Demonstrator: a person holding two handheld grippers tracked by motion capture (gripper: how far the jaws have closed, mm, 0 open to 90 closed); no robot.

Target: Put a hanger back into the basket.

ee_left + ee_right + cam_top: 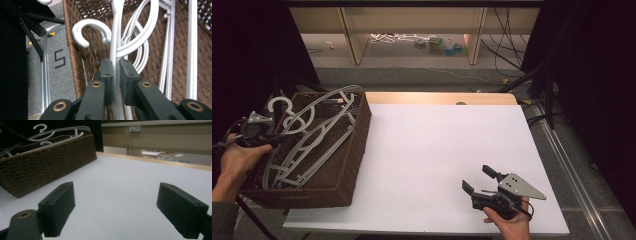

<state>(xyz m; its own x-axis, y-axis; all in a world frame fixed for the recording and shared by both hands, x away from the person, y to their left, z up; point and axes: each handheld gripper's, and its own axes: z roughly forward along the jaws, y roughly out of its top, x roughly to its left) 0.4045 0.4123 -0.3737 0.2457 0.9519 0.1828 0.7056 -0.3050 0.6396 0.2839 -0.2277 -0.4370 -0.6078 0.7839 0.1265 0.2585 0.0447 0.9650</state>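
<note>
The room is dark, with a grey floor [422,75] and wooden shelf legs [354,40] at the back. A big white surface [437,150] sits in the middle. A brown woven basket [347,165] stands on its left side, with white hangers [312,145] lying inside it. The left hand [237,160] is by the basket's left edge, and the left gripper [115,67] is pinching one hanger's thin neck. The right hand [509,222] is low at the front right, and the right gripper [479,179] is spread wide just above the bare surface.
</note>
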